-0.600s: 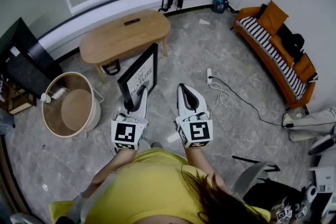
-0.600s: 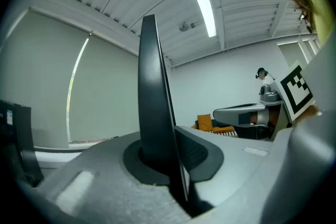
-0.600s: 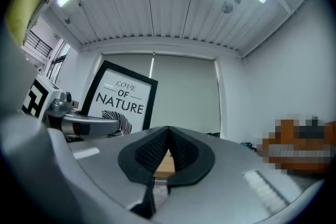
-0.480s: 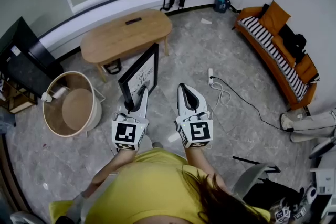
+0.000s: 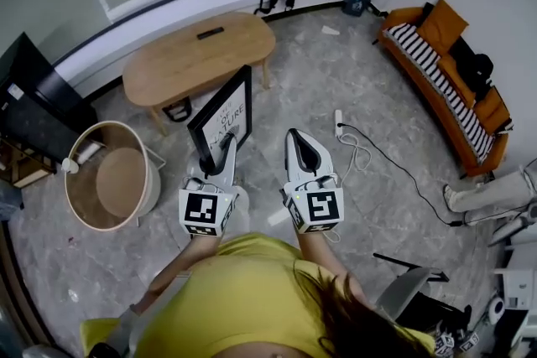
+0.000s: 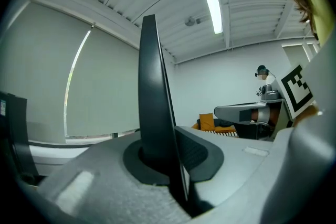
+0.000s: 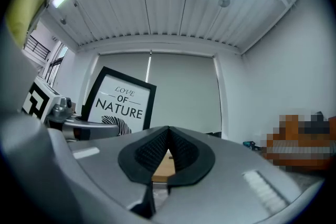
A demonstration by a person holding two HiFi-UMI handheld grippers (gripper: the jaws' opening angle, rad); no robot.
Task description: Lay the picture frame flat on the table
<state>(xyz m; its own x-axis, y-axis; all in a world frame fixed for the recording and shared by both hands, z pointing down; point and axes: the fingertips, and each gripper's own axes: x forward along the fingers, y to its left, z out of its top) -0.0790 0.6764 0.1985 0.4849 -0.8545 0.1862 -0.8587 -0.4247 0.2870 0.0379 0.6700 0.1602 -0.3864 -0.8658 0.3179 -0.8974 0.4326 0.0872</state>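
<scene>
Grey marbled flooring spreads across a room with an oval wooden coffee table (image 5: 197, 54) near the window wall and an orange sofa (image 5: 445, 71) along the right side. Left of the person stands a round basket (image 5: 84, 148); its tan bottom is all that can be made out inside it, and a small white item sits at its rim.

The picture frame (image 5: 225, 115) is thin and black around a white print reading "LOVE OF NATURE" above a dark leaf-like pattern. It stands upright, not on the table, just in front of the table's near edge as seen in the head view.

The left gripper (image 5: 223, 145) is clenched on the frame's lower edge, and the dark edge rises straight up between its pads. The right gripper (image 5: 296, 140) hangs beside it with its jaws pressed together on nothing.
</scene>
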